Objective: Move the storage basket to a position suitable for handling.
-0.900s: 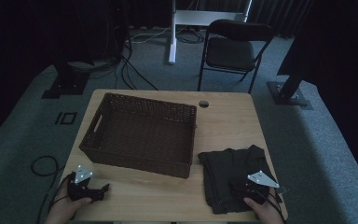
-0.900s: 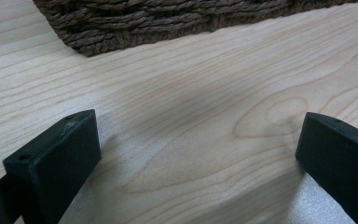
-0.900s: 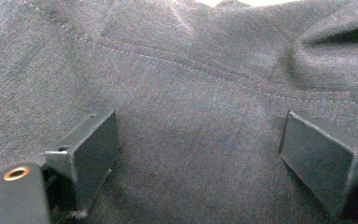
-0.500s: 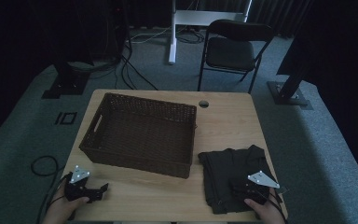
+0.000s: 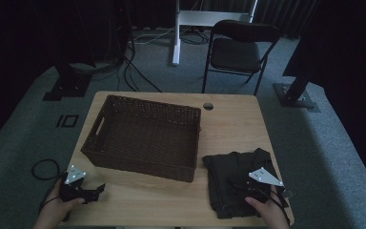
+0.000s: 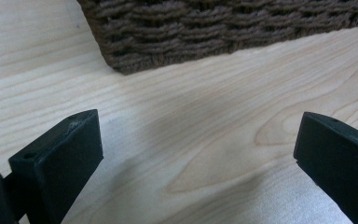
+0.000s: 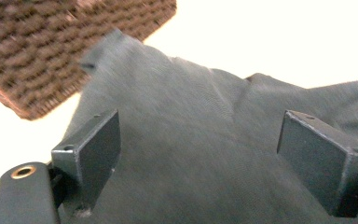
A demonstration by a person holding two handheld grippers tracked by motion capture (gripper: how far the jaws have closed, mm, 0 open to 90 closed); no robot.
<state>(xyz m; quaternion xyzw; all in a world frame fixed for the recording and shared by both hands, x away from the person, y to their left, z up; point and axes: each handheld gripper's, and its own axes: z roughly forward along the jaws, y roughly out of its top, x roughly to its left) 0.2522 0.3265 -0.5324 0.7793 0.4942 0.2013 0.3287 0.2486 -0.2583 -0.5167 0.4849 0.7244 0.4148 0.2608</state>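
Right gripper (image 5: pixel 251 187) has edged onto the dark cloth (image 5: pixel 228 171), jaws wide, gripping nothing. Left gripper (image 5: pixel 91 190) waits open, empty, near the basket (image 5: pixel 147 138)

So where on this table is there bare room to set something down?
Free: the table strip behind the dark cloth, right of the basket, and the front edge between the left gripper and the cloth. Crowded: the front right corner, under cloth and the right gripper.
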